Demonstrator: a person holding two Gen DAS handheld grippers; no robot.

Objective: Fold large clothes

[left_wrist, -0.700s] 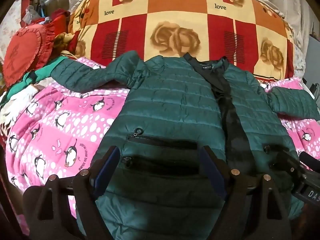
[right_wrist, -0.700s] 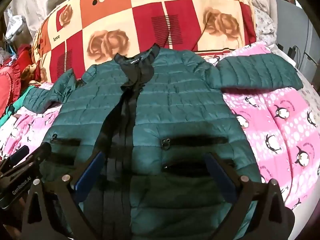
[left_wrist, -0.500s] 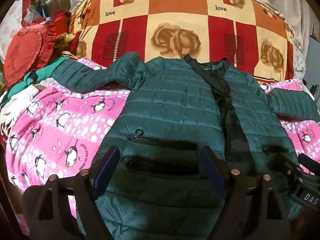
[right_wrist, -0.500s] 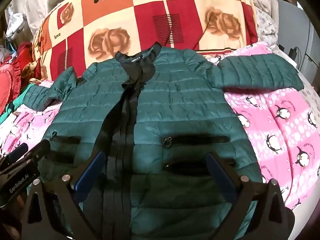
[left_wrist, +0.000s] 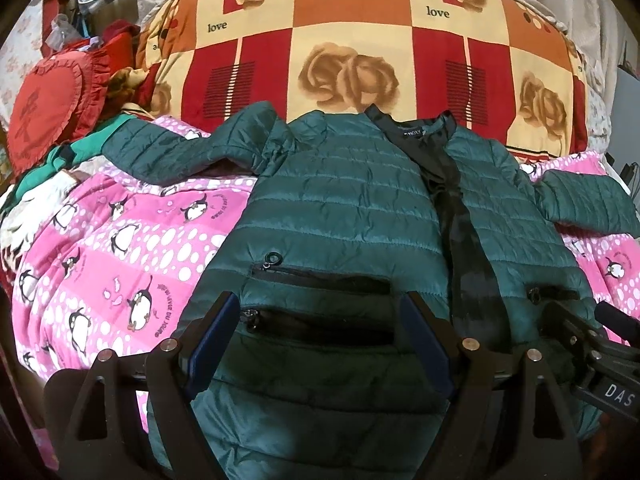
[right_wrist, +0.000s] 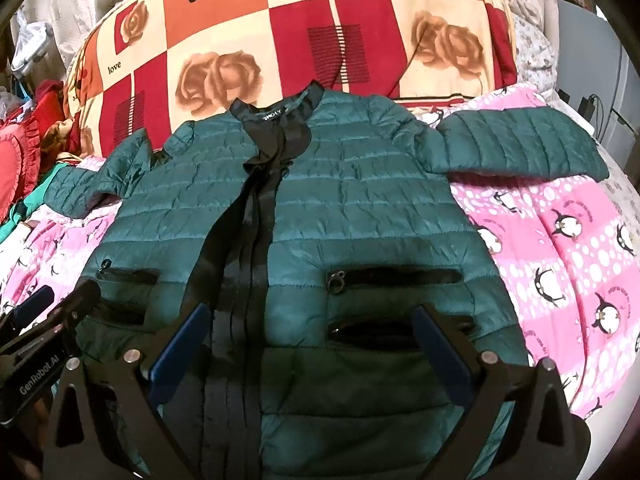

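A dark green quilted jacket (left_wrist: 344, 208) (right_wrist: 360, 208) lies flat and face up on a pink penguin blanket (left_wrist: 120, 248) (right_wrist: 560, 248), both sleeves spread sideways. Its black zipper band (right_wrist: 248, 240) runs down the middle. My left gripper (left_wrist: 316, 332) hovers open above the jacket's lower left part, near the two zip pockets. My right gripper (right_wrist: 312, 340) hangs open over the lower right part, with nothing between its blue pads (right_wrist: 180, 344). Each gripper shows at the edge of the other's view.
A big quilt with red, orange and cream squares and roses (left_wrist: 360, 48) (right_wrist: 280, 40) is piled behind the collar. A red frilled heart cushion (left_wrist: 52, 108) and other clothes sit at the far left. A grey cabinet (right_wrist: 600, 80) stands at the right.
Both views have shifted slightly, with the jacket sitting a little lower in the frames. The jacket itself has not moved and both grippers stay open.
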